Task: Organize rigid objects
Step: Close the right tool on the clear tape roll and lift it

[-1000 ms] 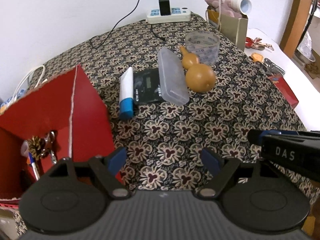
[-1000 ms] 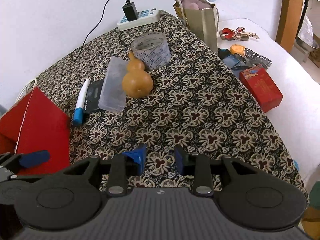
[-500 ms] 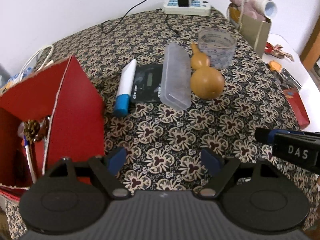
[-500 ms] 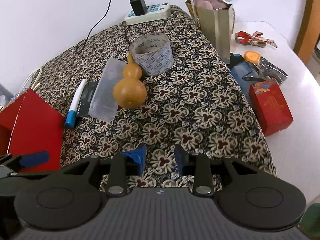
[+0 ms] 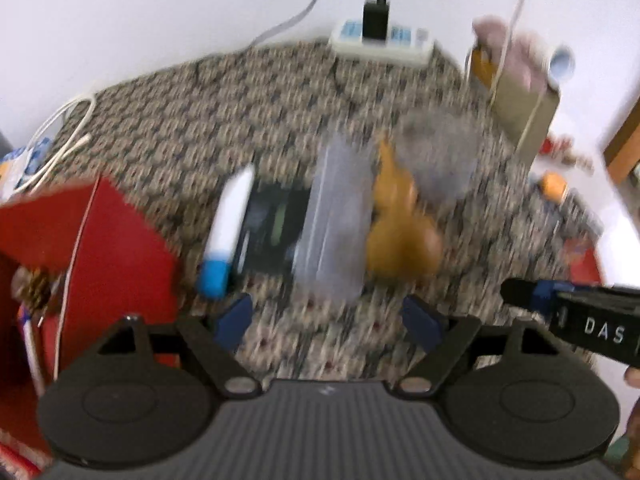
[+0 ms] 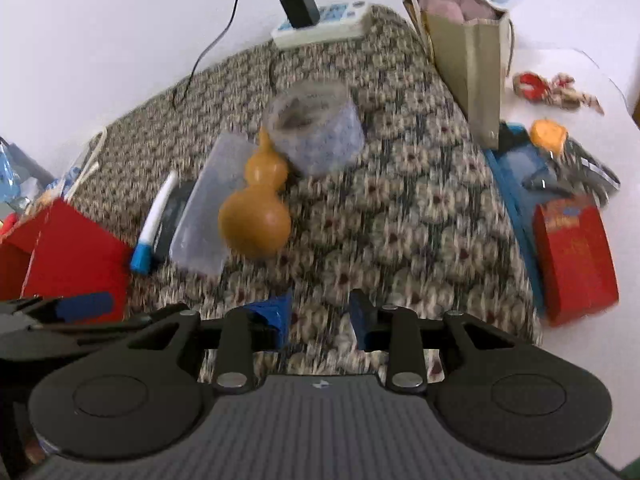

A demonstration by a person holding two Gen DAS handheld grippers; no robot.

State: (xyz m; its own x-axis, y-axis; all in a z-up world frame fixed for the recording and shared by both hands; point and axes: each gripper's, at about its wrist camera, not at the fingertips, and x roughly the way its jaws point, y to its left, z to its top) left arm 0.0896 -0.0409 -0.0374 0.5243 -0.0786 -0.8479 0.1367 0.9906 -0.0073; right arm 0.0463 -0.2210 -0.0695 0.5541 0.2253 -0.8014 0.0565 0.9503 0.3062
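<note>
On the patterned cloth [image 6: 400,208] lie a tan gourd [image 6: 256,208], a roll of clear tape [image 6: 316,132], a translucent plastic case [image 6: 208,208], a black flat device [image 6: 172,216] and a white pen with a blue cap [image 6: 154,220]. The blurred left wrist view shows the same group: gourd [image 5: 400,232], case [image 5: 336,220], pen [image 5: 226,232]. My left gripper [image 5: 326,320] is wide open above the cloth, just short of the case. My right gripper [image 6: 318,316] stands open with a narrow gap and nothing in it, short of the gourd.
An open red box [image 5: 100,240] holding small items stands at the left. A power strip [image 6: 324,24] with a cable sits at the back. A paper bag [image 6: 472,72], a small red box [image 6: 572,256] and tools [image 6: 560,168] are at the right.
Both grippers have moved forward toward the group of objects, which now looks larger and lower in both views. Neither pair of jaws has changed its gap.
</note>
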